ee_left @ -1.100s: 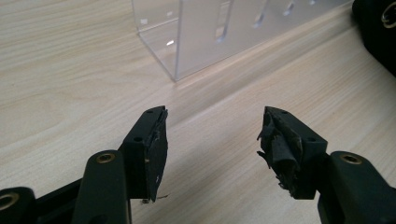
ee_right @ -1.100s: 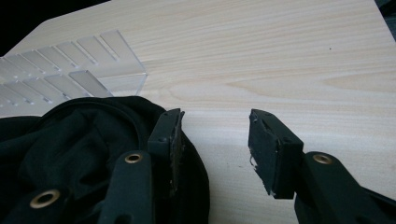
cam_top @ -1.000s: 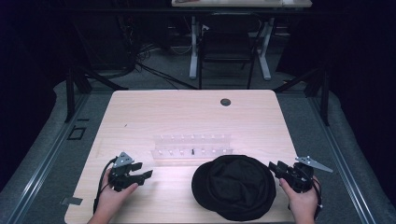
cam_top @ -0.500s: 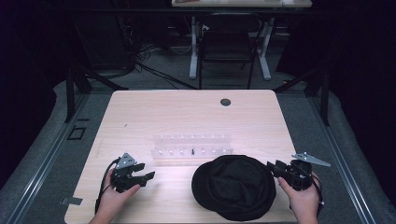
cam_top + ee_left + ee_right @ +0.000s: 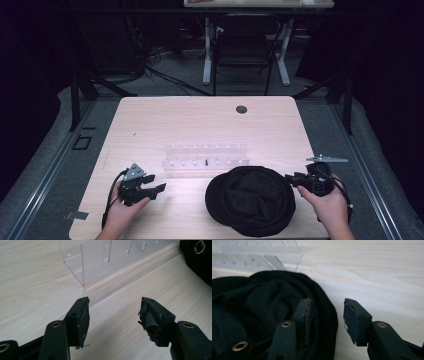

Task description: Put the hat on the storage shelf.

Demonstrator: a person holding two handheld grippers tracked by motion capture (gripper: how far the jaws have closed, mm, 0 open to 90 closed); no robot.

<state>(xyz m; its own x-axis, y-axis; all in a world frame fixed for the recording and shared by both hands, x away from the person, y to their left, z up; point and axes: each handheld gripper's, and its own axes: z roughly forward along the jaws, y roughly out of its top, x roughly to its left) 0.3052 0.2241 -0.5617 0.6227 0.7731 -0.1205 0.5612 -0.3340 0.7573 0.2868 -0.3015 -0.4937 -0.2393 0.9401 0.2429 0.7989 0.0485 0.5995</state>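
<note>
Right gripper: jaws apart, just been closing slightly, straddling the hat's rim, nothing clamped.
Left gripper: jaws apart, empty.
Black fabric hat: near right of light wooden table, beside clear acrylic rack.

The hat lies on the table before the rack.

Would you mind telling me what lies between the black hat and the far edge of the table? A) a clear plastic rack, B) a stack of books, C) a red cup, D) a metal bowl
A: in the high view a clear plastic rack lies on the table just beyond the black hat, and its transparent walls also show in both gripper views.
</note>
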